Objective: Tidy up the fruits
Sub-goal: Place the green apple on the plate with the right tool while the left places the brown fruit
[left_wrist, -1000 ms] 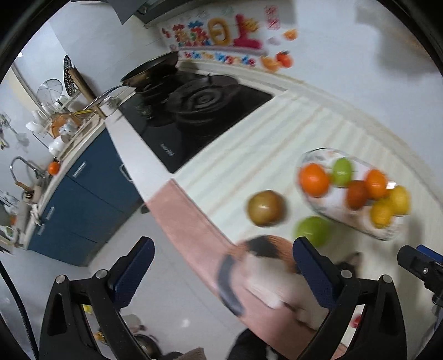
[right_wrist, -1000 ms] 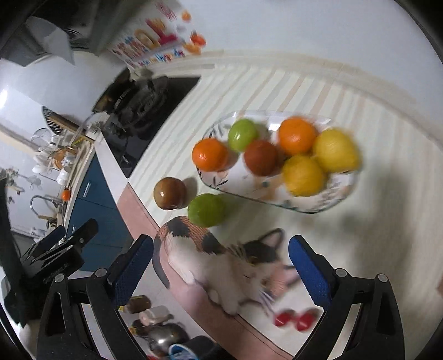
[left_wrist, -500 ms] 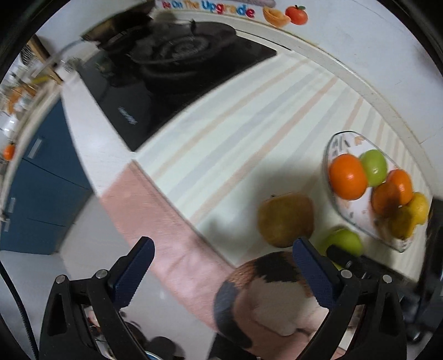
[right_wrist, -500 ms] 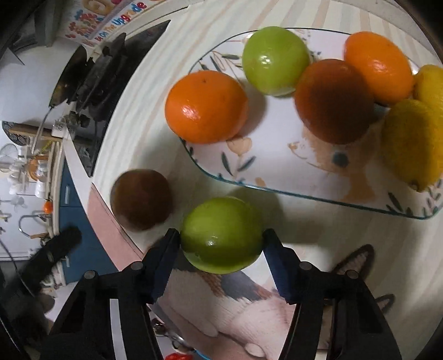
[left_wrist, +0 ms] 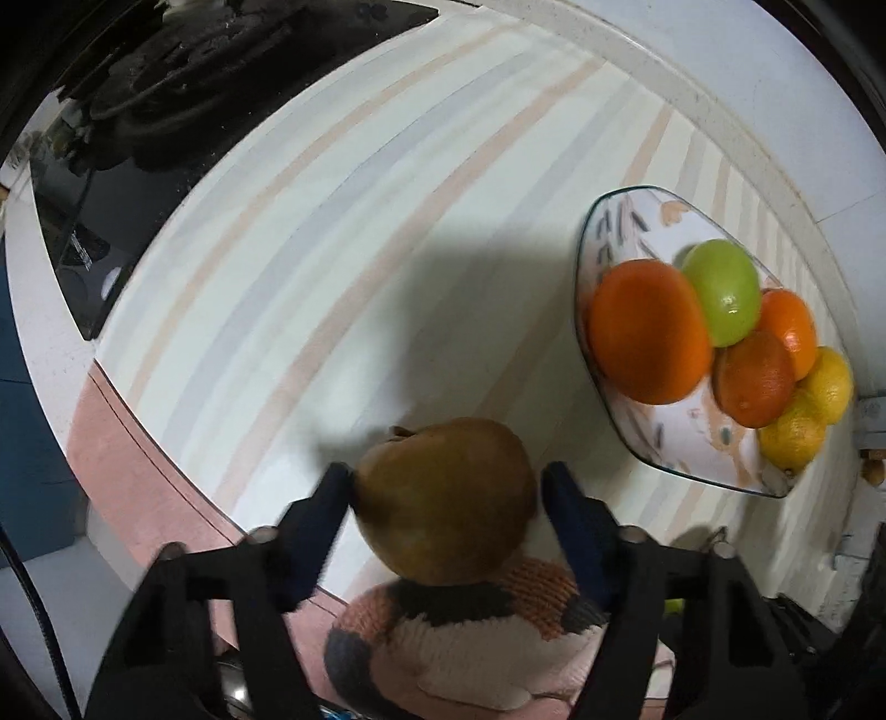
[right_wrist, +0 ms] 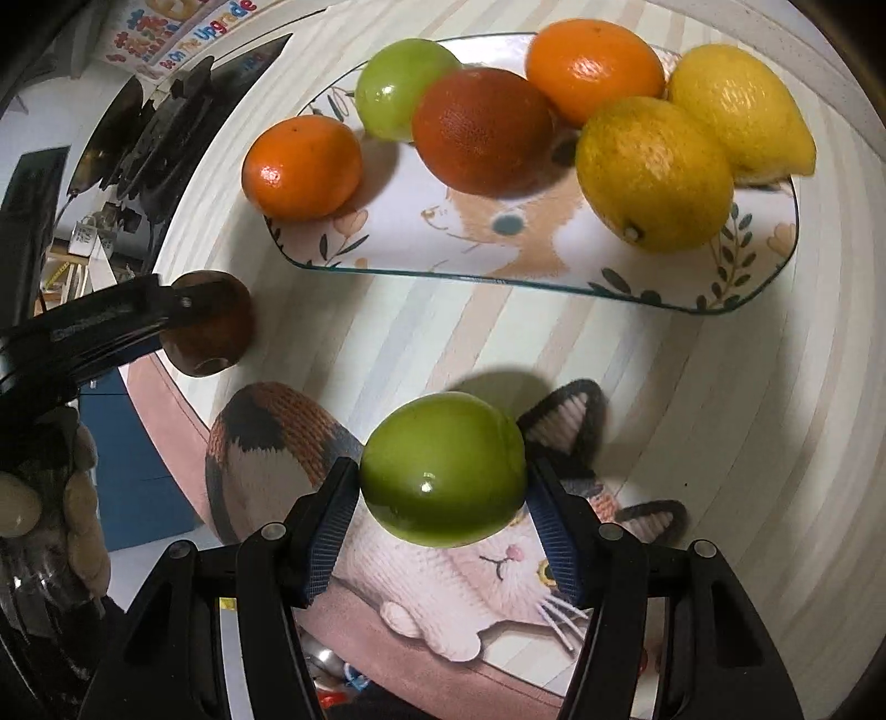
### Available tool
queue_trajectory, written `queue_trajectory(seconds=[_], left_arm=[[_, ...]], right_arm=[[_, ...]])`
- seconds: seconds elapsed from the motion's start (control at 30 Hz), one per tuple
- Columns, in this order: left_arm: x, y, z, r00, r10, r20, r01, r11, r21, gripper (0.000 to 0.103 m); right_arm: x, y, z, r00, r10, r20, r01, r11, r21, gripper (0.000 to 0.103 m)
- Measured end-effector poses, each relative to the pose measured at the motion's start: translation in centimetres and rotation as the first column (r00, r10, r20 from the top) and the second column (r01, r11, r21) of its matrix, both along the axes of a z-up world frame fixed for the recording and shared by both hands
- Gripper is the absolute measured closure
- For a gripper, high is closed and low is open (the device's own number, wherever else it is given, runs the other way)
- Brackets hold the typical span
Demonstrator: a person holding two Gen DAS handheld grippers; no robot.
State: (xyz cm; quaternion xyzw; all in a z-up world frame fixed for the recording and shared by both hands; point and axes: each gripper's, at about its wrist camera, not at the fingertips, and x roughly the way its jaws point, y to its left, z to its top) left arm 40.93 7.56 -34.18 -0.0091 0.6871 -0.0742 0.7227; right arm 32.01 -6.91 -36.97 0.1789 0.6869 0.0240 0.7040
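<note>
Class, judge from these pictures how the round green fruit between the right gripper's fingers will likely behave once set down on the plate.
The round green fruit is smooth and glossy, so it may slip if the fingers loosen. Being round, it would probably roll on the shallow cat-print plate. It shows no denting, so it is likely firm.

Far ahead and to the left of the right tool, a colourful wall sticker (right_wrist: 183, 30) above the stove (right_wrist: 166, 122) carried multicoloured letters reading "On The Upgrade", while the larger characters above them were cut off and unreadable.
</note>
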Motion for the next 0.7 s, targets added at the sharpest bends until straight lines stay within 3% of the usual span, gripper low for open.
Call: queue_trajectory(seconds=[0.23,0.4,0.57,0.7], left_arm=[[-0.7,0.3,0.8,0.999,0.013,0.046,-0.013,1.0,-0.006,0.039],[-0.9,-0.1,3.9,0.997,0.0,0.072,0.005,0.998,-0.059,0.039],[2.1,-2.2,8.1,0.991,-0.057,0.122,0.071,0.992,-0.107,0.039],[6.2,-4.8,9.5,0.981,-0.136,0.136,0.149,0.985,-0.09,0.039]], right_arm=[[0.4,0.0,0.2,1.0,-0.001,0.026,0.001,1.0,-0.019,0.039],[0.2,-1.7,2.2,0.996,-0.063,0.064,0.061,0.998,0.032,0.039],[3.4,-2.1,5.2,0.984,-0.087,0.156,0.082,0.996,0.033,0.039],[6.0,-1.9,4.9,0.982,-0.1,0.163,0.1,0.995,0.014,0.039]])
